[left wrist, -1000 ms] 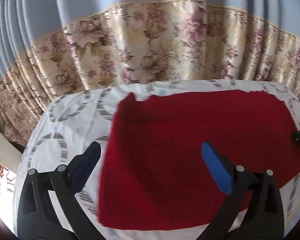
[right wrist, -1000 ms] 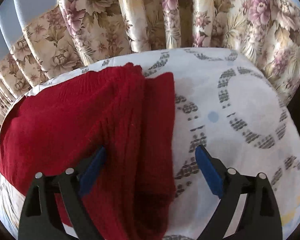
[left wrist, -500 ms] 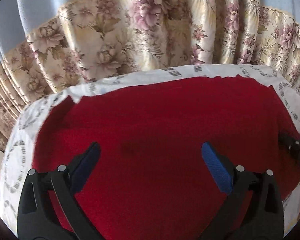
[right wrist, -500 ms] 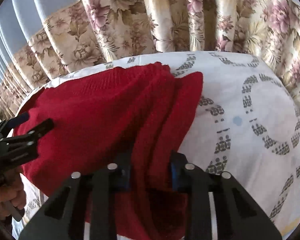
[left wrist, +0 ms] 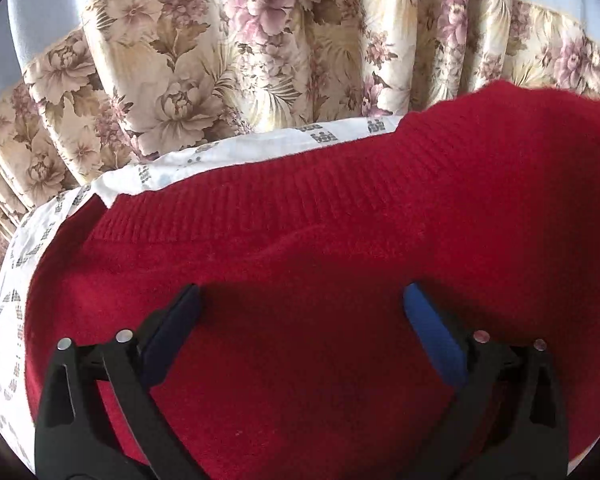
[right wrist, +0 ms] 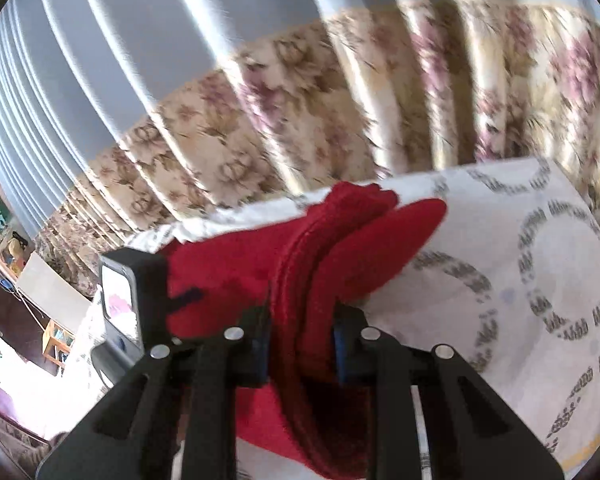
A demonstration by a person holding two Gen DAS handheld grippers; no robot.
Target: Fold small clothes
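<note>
A red knit sweater (left wrist: 340, 264) lies spread across a desk covered in a white cloth with grey ring patterns (right wrist: 540, 280), its ribbed hem running toward the desk's far edge, where a floral curtain (left wrist: 260, 60) hangs behind. The right hand-held gripper (right wrist: 300, 344) is clamped tight on a bunched, layered edge of the sweater on the garment's right side, lifting it off the cloth; the gathered folds rise between its closed blue pads (right wrist: 340, 344). The left hand-held gripper (left wrist: 300, 320) hovers over the middle of the garment with its fingers spread wide and nothing between them. Judging by this, the fold is only at its start: one side is gathered and raised, but not yet carried over and laid flat, and most of the sweater is unfolded. The remaining folds and smoothing appear to lie ahead. No brand, label or legible writing shows on the sweater, cloth or grippers.
</note>
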